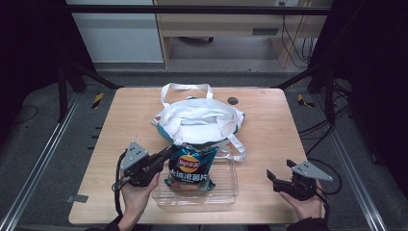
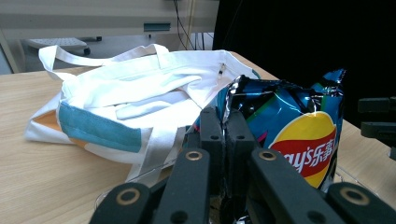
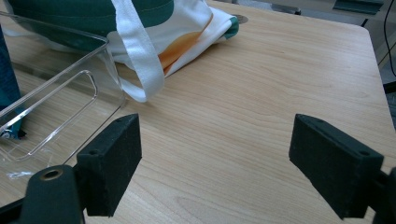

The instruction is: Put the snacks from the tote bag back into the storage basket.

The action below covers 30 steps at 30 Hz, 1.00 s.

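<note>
Clamped on the upper left corner of the crisp bag (image 1: pixel 191 169), the left tool (image 1: pixel 169 153) is angled toward the right of the high view, held from below by the left hand (image 1: pixel 136 195) at the lower left. The bag is seen standing in the clear tray (image 1: pixel 226 192) at lower centre, just below the white tote bag (image 1: pixel 199 120). The right tool (image 1: pixel 280 174) is held low over the bare tabletop (image 1: pixel 269 120) at lower right, its jaws spread wide apart, pointing left, well clear of the tray.
</note>
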Motion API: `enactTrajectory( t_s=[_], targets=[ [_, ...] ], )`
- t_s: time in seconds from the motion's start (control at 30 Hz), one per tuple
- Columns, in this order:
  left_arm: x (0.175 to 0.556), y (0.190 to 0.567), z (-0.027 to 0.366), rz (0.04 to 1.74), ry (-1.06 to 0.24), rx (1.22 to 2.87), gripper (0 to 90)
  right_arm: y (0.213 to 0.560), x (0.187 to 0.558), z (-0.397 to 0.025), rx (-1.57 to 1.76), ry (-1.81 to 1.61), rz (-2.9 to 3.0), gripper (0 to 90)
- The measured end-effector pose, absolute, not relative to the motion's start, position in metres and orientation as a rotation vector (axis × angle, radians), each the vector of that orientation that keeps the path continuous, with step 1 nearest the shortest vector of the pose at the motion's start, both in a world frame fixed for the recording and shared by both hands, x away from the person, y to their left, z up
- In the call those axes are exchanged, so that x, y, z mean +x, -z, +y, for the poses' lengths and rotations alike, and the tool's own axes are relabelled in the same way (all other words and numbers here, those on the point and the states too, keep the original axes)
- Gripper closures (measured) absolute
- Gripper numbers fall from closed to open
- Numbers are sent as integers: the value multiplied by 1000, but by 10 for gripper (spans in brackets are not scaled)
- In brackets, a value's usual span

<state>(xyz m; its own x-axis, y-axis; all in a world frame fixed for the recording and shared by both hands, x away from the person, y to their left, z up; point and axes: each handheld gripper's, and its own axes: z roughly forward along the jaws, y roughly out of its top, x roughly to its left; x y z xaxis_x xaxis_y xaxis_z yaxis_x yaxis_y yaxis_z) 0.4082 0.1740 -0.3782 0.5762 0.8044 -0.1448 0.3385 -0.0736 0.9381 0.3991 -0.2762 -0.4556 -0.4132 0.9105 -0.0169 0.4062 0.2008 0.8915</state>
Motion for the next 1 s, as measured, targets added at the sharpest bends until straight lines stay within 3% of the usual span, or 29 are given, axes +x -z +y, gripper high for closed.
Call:
enactTrajectory(
  t_s=[1.0],
  targets=[
    [448,385,162,1016,-526,1642,849,456,401,-276,1229,-1157,1923,173]
  ],
)
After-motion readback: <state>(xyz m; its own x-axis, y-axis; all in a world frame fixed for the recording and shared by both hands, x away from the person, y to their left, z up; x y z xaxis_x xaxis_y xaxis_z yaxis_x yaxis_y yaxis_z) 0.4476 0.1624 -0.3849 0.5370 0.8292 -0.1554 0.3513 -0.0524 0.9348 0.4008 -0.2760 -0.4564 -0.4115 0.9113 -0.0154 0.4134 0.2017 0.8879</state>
